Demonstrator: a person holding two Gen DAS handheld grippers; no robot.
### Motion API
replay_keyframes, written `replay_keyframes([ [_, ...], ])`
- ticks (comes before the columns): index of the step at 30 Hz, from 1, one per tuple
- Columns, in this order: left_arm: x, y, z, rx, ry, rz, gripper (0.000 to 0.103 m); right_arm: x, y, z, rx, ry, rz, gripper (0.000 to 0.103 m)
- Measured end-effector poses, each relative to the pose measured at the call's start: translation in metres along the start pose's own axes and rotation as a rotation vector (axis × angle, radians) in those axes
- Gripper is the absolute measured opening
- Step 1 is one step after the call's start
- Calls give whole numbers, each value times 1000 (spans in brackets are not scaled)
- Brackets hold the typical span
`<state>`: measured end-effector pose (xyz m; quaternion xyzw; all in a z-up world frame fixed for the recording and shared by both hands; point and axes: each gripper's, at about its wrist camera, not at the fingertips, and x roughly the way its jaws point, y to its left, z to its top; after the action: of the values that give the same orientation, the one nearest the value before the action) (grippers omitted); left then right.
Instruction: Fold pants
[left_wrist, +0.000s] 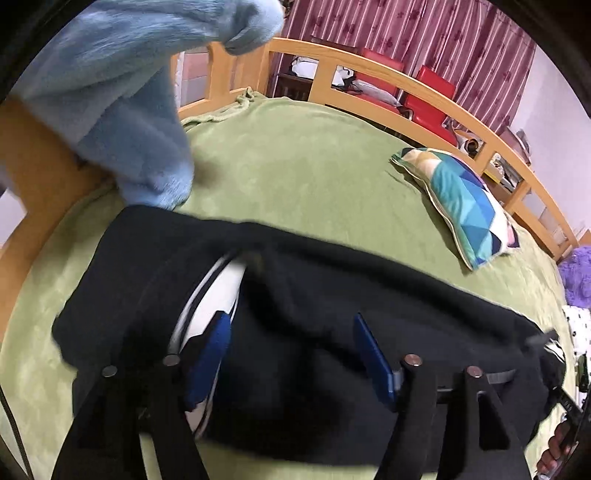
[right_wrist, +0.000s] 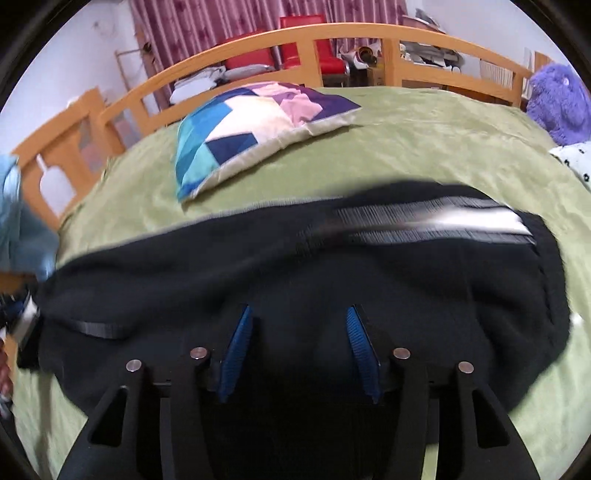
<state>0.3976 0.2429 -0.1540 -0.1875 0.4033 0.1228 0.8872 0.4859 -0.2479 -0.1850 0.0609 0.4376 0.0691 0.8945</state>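
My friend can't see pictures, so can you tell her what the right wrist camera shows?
Black pants with white stripes lie spread across a green blanket on a bed. The right gripper sits open just above them, blue fingers apart. Behind lie a colorful patchwork pillow, a wooden bed rail and a purple plush toy.

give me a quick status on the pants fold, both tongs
Left tongs open, right tongs open, both over the black pants. Pants spread across green blanket, not yet gripped. Patchwork pillow beyond, clear of the fold.
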Motion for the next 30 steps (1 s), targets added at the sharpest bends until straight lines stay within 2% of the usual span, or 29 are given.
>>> replay_keyframes([
  [6,-30,7,-60,-17,41,-46,69,-28,-28,-64,6,75,-31,53],
  [8,-30,11,-79,-40,67,-66,69,-34,-45,-82,71,81,-12,53],
  [12,-11,23,-108,-146,141,-155,69,-33,-79,-103,217,95,13,53],
  [16,21,31,-113,-222,155,-183,69,-21,-108,-104,341,92,75,54],
  [21,43,28,-106,-272,106,-202,69,2,-137,-96,510,7,169,55],
  [28,63,13,-83,-289,82,-166,68,37,-127,-59,502,-49,137,58],
  [29,63,11,-82,-288,81,-155,65,39,-126,-56,505,-51,133,58],
  [30,63,9,-81,-285,83,-136,57,41,-125,-54,515,-53,130,56],
])
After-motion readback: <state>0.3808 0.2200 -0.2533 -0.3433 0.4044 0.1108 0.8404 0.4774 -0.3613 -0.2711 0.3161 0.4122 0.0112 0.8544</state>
